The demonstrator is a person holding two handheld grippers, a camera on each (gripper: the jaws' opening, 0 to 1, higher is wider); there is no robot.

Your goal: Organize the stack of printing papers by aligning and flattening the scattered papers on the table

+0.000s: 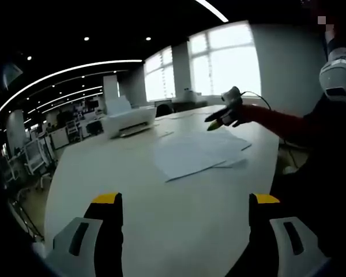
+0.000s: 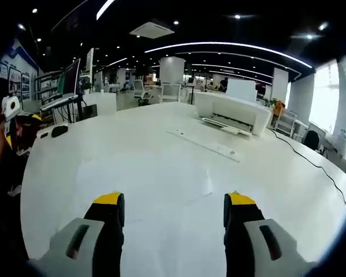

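The scattered white printing papers (image 1: 199, 153) lie in a loose, fanned pile on the broad white counter (image 1: 132, 190), a little nearer than the white desktop printer (image 1: 130, 121) and well beyond the left hand-held gripper (image 1: 186, 210). To do this step well, I judge both tools should come in from opposite edges of the pile, low and level with the counter, and nudge the sheets inward together rather than pinching one corner, since thin paper will likely buckle or slide if pushed from one side alone; pressing flat should wait until the edges line up. The left hand-held gripper hangs over bare counter with its yellow-tipped jaws wide apart and nothing between them. The right hand-held gripper (image 1: 219, 120), seen from the left gripper view at the end of a red sleeve (image 1: 277, 122), hovers over the far edge of the pile; in the right gripper view its jaws also stand apart and empty (image 2: 174, 209), pointing across the counter toward the printer (image 2: 230, 112) and a flat white strip (image 2: 205, 144).
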